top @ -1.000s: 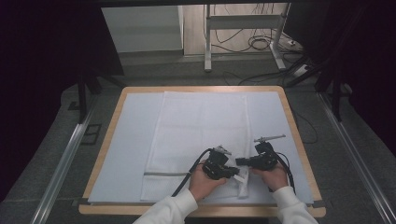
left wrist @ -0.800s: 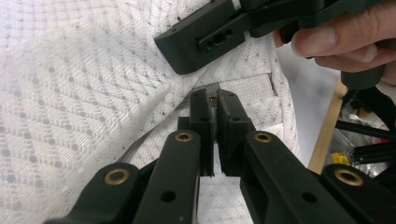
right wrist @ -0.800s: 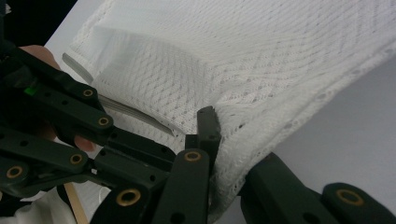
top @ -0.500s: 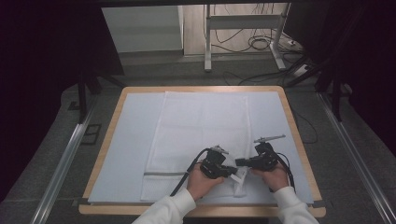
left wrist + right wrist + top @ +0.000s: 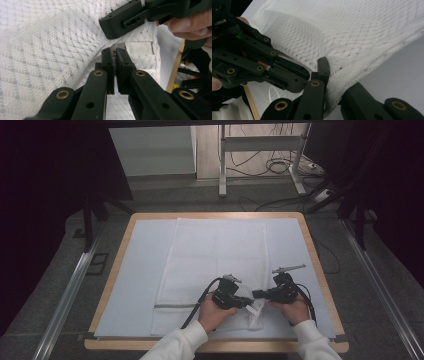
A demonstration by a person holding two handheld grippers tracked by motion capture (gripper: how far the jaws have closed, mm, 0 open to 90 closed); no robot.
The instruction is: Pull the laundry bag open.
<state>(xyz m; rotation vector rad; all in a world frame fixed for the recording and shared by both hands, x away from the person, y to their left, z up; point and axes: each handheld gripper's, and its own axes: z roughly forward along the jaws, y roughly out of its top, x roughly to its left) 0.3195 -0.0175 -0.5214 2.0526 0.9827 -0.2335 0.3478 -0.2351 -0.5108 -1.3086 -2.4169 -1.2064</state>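
A white mesh cloth (image 5: pixel 220 255) lies flat on a pale blue mat (image 5: pixel 140 270), with a grey strip (image 5: pixel 175 306) across its near end. At the cloth's near right corner my two grippers meet tip to tip. My left gripper (image 5: pixel 244 302) is shut on the hem, with a small metal piece pinched between its jaws (image 5: pixel 115 53). My right gripper (image 5: pixel 257 294) is shut on a raised fold of the cloth (image 5: pixel 352 50), which drapes over one jaw (image 5: pixel 329 72). The right gripper's jaw (image 5: pixel 122 21) hangs just above the left gripper's tips. The left gripper (image 5: pixel 287 75) shows at the left of the right gripper view.
The mat covers a wooden table (image 5: pixel 215 346) whose near edge lies just behind my hands. Metal rails (image 5: pixel 65 295) run along both sides of the table. A frame with cables (image 5: pixel 270 165) stands on the floor beyond the far edge.
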